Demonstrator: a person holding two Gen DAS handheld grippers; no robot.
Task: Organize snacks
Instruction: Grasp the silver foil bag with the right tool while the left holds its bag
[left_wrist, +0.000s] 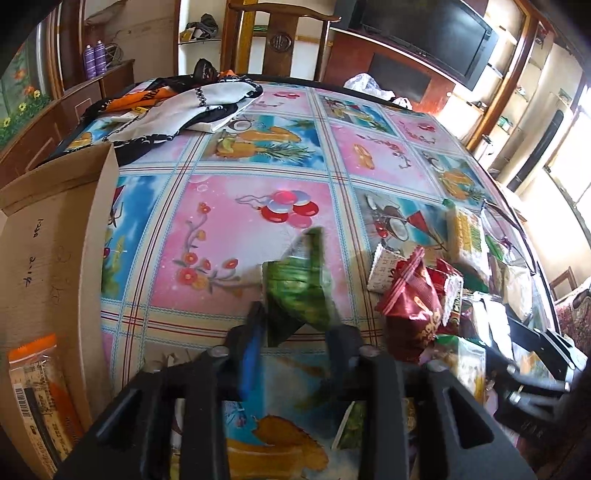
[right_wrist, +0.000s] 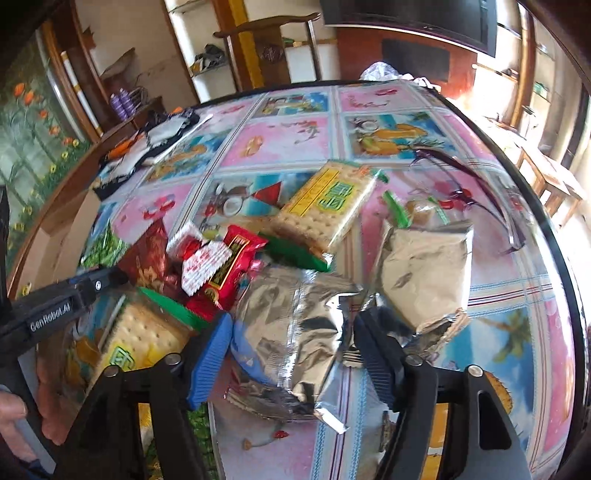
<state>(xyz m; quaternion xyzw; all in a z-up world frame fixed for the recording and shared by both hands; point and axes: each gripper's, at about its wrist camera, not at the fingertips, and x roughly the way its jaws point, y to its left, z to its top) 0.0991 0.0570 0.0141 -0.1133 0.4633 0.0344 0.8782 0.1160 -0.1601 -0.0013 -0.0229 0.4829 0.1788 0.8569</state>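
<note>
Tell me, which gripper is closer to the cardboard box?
Left. The left gripper, holding a green snack packet, sits just beside the cardboard box. The right gripper is over the snack pile, around a silver packet.

A patterned tablecloth (left_wrist: 258, 206) covered the table. At the tablecloth's far left corner lay a black-and-white cloth bag (left_wrist: 177, 110). Beyond its far edge stood a wooden chair (left_wrist: 277, 40) and a dark television (left_wrist: 432, 33).
</note>
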